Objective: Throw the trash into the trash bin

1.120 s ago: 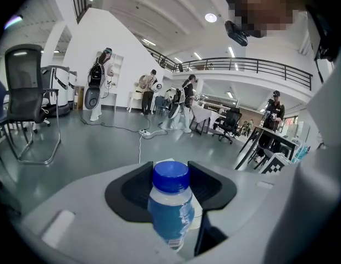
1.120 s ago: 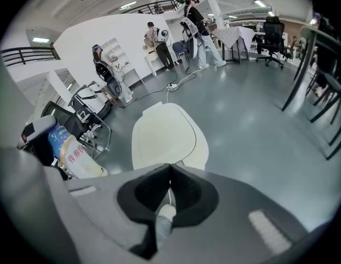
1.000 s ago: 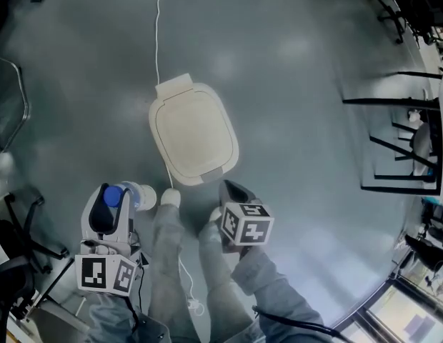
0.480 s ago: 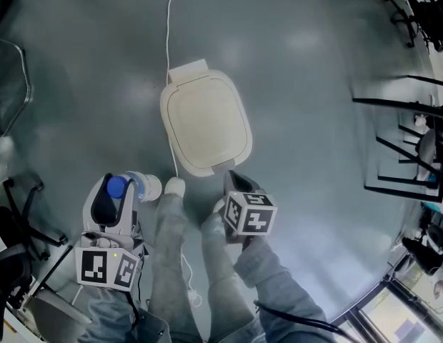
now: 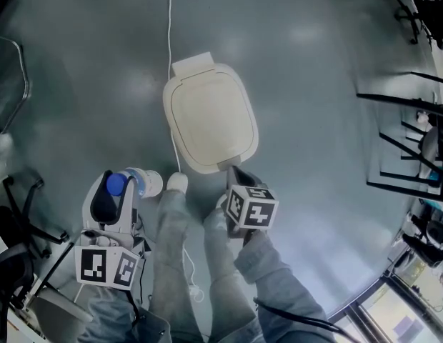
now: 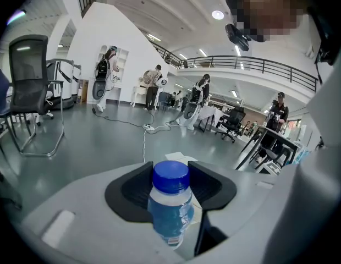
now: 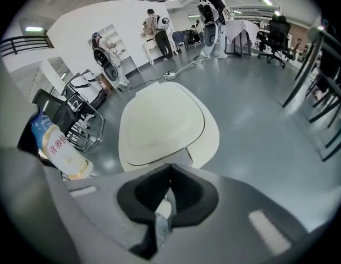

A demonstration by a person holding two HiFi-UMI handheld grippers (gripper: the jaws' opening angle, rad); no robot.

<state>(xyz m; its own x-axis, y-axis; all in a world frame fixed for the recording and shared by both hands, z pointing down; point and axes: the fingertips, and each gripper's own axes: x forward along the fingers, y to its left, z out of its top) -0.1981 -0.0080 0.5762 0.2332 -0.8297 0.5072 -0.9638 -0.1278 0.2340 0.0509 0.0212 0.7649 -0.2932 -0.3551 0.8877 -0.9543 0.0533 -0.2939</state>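
A: Where's the trash?
B: Bottle (image 6: 170, 216), clear plastic, blue cap (image 6: 171, 176). It's in the left gripper (image 6: 171, 187), pads pressed on both sides just under the cap. Jaws sit fairly wide because the bottle fills them.

A: Where's that relative to the trash bin (image 5: 211, 120)?
B: In the head view it's off the bin's near-left corner, apart from it and not over the lid (image 5: 207, 116). The bottle lies roughly level, cap end towards the person.

A: Bin state?
B: Cream, rounded-square, standing on the grey floor (image 5: 314, 84). Lid down and shut.

A: Right gripper (image 7: 169, 172)?
B: Jaw tips are together with nothing clamped between them. There's a pale patch low in the gap behind the tips, can't tell what it is. The gripper points steeply down at the bin's near edge, right by the grey pedal (image 7: 187, 154) sticking out there. Contact with the pedal, can't tell.

A: Anything else around the bin?
B: A white cable (image 5: 171, 20) runs across the floor to the bin's far side and on past its left edge. The person's pale shoe (image 5: 177, 182) is just beside the bin's near-left edge, between the two grippers.
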